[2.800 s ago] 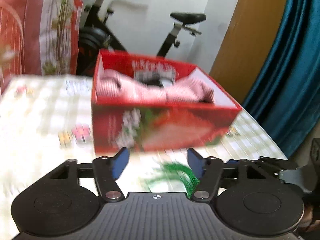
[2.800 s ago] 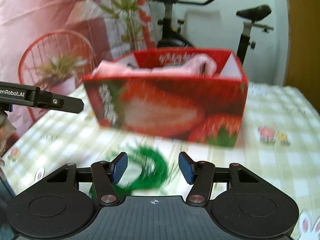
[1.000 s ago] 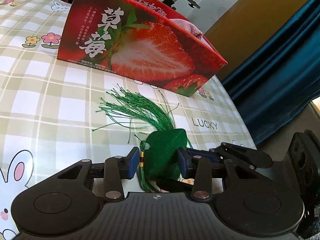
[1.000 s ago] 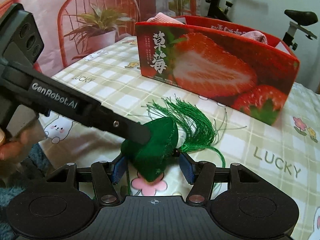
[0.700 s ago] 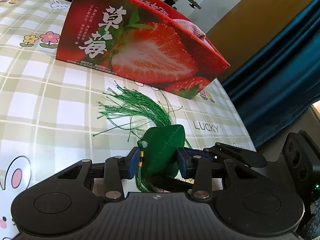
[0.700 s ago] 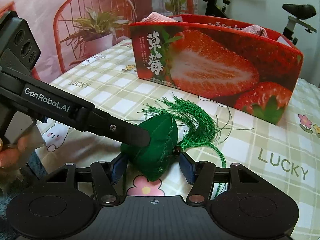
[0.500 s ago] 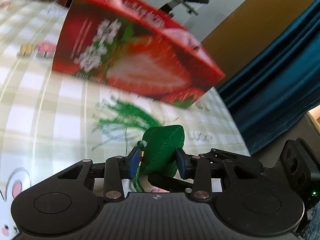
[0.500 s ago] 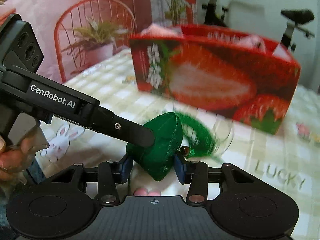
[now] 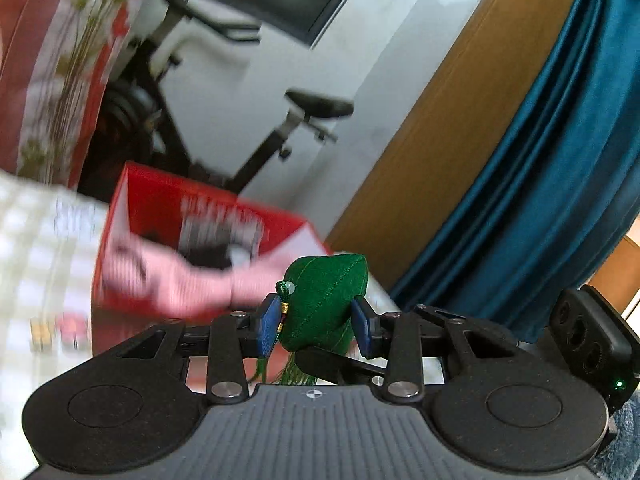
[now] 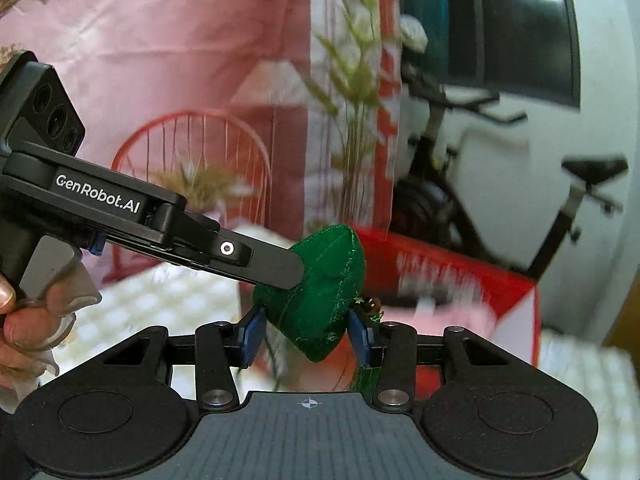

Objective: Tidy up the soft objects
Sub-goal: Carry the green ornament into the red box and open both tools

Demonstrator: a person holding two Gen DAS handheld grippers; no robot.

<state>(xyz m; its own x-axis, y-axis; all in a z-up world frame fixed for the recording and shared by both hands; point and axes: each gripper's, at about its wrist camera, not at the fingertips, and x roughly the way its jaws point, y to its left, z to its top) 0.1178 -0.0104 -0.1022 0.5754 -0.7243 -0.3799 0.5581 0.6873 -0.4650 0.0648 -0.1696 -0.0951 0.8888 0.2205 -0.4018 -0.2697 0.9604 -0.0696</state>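
Green pouch (image 9: pixel 324 300) off the table, in front of the red box (image 9: pixel 160 204) — clamped by both grippers at once. Left gripper (image 9: pixel 316 326) pinches it by its blue pads; right gripper (image 10: pixel 308 334) grips it likewise, tassel (image 10: pixel 368 376) hanging beneath. Pink cloth (image 9: pixel 176 280) lies in the box — an exercise bike (image 9: pixel 280 128) behind it.

The green sachet (image 9: pixel 326 300) is stitched satin cloth — faintly glossy. The red box (image 9: pixel 156 204) looks like printed card; gripper bodies are matt black plastic.
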